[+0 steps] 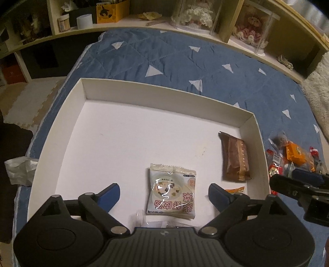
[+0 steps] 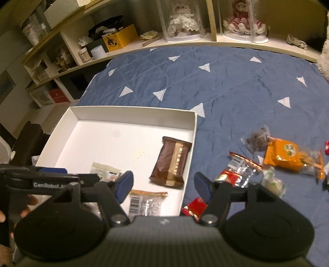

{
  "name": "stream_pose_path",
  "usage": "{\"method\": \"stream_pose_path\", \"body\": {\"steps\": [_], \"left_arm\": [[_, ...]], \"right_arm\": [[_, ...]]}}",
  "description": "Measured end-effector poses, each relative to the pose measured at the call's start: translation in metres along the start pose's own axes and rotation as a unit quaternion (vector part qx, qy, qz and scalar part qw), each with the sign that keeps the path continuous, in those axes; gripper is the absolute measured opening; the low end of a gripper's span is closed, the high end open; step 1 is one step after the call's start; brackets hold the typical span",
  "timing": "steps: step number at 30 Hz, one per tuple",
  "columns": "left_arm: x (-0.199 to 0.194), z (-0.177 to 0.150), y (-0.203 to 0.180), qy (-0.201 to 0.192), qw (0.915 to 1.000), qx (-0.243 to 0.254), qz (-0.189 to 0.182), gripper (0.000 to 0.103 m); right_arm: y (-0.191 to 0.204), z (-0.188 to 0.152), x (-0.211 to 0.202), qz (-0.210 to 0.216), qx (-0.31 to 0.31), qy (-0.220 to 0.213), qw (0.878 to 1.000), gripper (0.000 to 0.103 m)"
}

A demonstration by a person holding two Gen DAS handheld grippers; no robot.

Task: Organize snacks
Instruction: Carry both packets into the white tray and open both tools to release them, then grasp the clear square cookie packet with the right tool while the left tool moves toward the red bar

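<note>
On left gripper (image 2: 51, 180): "GenRobot" lettering | both grippers' jaws released, nothing grasped | orange packet (image 2: 287, 158): characters illegible

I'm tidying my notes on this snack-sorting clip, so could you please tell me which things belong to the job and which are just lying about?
Job:
white box
brown packet
pale soup packet
orange packet
red packets

Lying about:
blue quilt
shelf dolls
yellow box
</note>
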State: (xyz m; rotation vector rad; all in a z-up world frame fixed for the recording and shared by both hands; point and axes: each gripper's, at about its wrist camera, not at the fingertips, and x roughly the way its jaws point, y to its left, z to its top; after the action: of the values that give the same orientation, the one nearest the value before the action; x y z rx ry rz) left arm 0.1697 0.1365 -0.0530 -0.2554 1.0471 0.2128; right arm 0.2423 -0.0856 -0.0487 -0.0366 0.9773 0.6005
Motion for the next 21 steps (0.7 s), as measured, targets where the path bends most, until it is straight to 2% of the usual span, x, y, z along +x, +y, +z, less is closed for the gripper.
{"method": "stream_pose_path", "body": {"steps": [3,8,21], "left_arm": [[-0.007,-0.003,-0.004,-0.009,0.9999,0.008,0.006,0.098],[-0.016,-0.009,-0.01,-0.018,0.9998,0.01,0.002,0.103],[-0.033,-0.023,-0.041,-0.042,0.9987,0.025,-0.016,0.103]], "right_arm": [[-0.005,-0.004,-0.007,-0.008,0.003,-0.008,1.0,0.091],[-0.014,-0.011,-0.016,-0.023,0.004,-0.016,1.0,0.101],[-0.037,-0.03,-0.044,-0.06,-0.003,-0.028,0.998,0.102]]}}
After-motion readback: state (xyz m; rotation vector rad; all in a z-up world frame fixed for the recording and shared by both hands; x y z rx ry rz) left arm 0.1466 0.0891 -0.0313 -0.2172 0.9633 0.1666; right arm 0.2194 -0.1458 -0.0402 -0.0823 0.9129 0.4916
